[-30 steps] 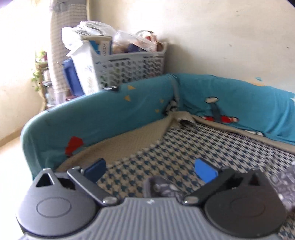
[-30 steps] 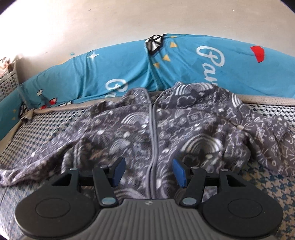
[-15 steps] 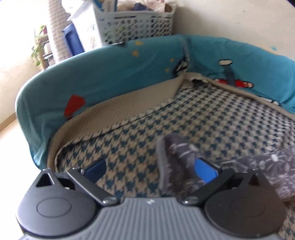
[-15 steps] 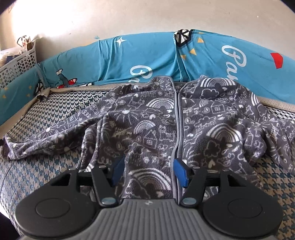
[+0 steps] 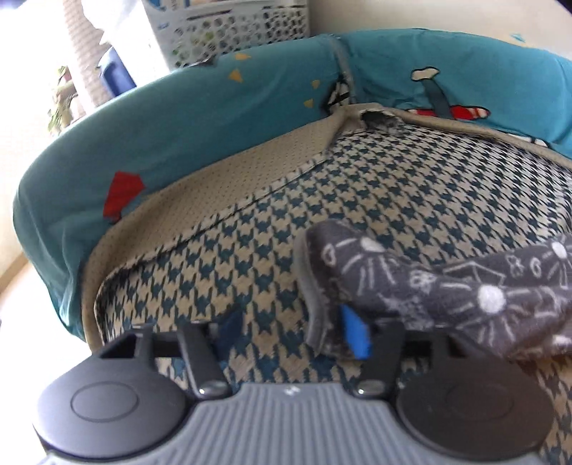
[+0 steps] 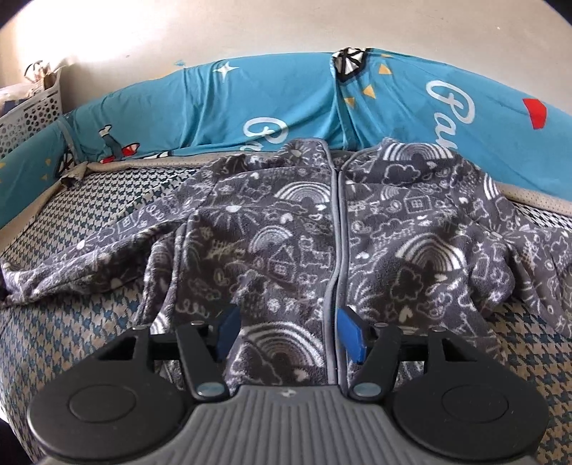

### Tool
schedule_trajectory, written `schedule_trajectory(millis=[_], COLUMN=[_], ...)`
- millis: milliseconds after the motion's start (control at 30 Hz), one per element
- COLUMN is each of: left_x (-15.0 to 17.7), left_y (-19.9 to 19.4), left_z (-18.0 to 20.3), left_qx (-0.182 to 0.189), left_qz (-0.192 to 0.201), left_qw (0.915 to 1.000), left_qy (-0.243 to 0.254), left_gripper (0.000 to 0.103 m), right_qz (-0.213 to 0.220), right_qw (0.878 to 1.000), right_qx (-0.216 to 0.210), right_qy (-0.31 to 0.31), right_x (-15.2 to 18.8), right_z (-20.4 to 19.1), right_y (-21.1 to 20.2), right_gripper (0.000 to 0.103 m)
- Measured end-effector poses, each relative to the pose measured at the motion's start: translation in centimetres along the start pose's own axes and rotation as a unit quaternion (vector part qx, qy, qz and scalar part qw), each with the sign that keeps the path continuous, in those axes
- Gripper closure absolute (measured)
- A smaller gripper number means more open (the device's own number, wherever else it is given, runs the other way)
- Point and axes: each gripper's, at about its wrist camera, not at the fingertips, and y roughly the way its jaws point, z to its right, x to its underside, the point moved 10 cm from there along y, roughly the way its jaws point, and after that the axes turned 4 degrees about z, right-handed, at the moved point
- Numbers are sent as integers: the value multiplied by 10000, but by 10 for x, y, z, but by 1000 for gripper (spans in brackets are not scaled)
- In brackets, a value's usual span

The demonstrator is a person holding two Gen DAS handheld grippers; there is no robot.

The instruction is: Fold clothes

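A grey fleece zip jacket [image 6: 304,243] with white doodle print lies front up on the houndstooth mattress [image 6: 89,329], sleeves spread to both sides. My right gripper [image 6: 291,334] is open and empty, low over the jacket's bottom hem, straddling the zipper. In the left wrist view the cuff end of the jacket's left sleeve [image 5: 411,275] lies on the mattress [image 5: 250,257]. My left gripper [image 5: 293,331] is open, with the cuff edge between its blue pads, close to the right pad [image 5: 354,332].
Teal padded bumpers [image 6: 214,107] with cartoon prints wall the mattress at the back and left [image 5: 143,143]. A white perforated laundry basket [image 5: 232,32] full of things stands behind the left bumper. The mattress front edge drops off at the lower left.
My left gripper has tilted down and moved in on the sleeve cuff, which now sits between its pads. My right gripper has dropped lower and closer to the jacket's hem.
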Motion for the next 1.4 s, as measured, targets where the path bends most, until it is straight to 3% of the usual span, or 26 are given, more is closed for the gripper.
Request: schedule_trajectory(millis=[67,200,333,400,467,500,567,667,733,800,967,1167,1233,1333,1400], left_x=[-1,-1,-5,-6,-8,-8,-6,2,2,2,14,22,20,12,6], left_y=[-2,-6,-12,-14,-16,-16,-10,-2,-5,-9,-18,-36,-43,-58,-65], left_z=[-6,-24,-29,-21,-16,-14,-8,-2,2,0,-21,-33,-30,-17,-4], left_qx=[-42,72,232,522,494,442,461,494,553,556,457,484,664,976,1129], left_qz=[-77,-378,-324,-317,-204,-151,-226,-388,-371,-396,-628,-858,-757,-464,-314], left_qw=[9999,9952,9920,9904,9928,9940,9937,9931,9941,9941,9886,9861,9852,9855,9868], left_qy=[-145,-901,-1202,-1237,-1075,-990,-999,-989,-862,-845,-1291,-1338,-1385,-1310,-1116], left_gripper=[63,63,59,51,42,33,29,41,63,76,78,79,75,52,46], right_qz=[5,51,73,71,81,84,80,70,66,78,125,217,279,326,322], right_qw=[10000,10000,9999,9999,9999,9999,9999,9999,9999,9999,9998,9995,9992,9987,9985], right_qx=[13,44,60,67,65,65,71,90,107,108,120,162,158,96,-14], right_qy=[57,49,35,49,61,57,42,37,43,74,68,191,250,383,451], right_x=[-1,-2,-3,-3,-3,-3,-3,-3,-3,-4,-6,-11,-15,-15,-13], right_z=[2,2,2,3,3,3,3,3,4,5,6,14,17,21,21], right_y=[0,-1,-1,-1,-2,-2,-1,0,1,1,-1,-5,-8,-12,-14], right_gripper=[44,44,44,44,44,44,44,44,44,44,44,44,44,44,44])
